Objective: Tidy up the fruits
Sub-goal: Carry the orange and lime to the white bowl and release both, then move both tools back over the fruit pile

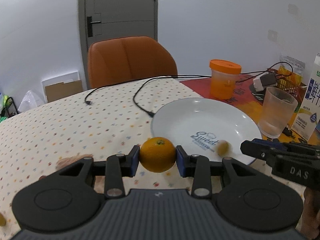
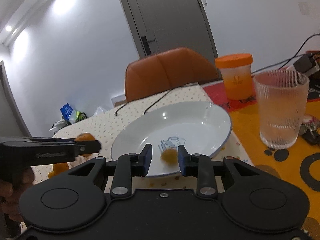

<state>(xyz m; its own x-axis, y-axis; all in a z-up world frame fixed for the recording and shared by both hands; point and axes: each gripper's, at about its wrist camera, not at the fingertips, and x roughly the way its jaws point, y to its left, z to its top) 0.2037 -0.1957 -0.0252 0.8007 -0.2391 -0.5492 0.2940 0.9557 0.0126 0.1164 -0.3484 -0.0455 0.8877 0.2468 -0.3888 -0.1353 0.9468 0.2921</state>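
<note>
My left gripper (image 1: 157,156) is shut on an orange (image 1: 157,154), held between its blue pads just above the dotted tablecloth, at the near left rim of a white plate (image 1: 180,118). A small yellow fruit (image 1: 223,148), blurred, lies in the plate near its front edge. My right gripper (image 1: 247,148) reaches in from the right beside it. In the right wrist view, the right gripper (image 2: 164,158) stands open over the plate (image 2: 200,118), with the small fruit (image 2: 169,156) loose between its fingers. The left gripper (image 2: 94,147) and its orange (image 2: 85,137) show at the left.
A ribbed glass (image 2: 280,112) and an orange-lidded jar (image 2: 236,76) stand right of and behind the plate. A milk carton (image 1: 312,104) is at the far right. Black cables (image 1: 140,92) cross the table. More orange fruit (image 2: 60,168) lies near the left. An orange chair (image 1: 130,60) stands behind.
</note>
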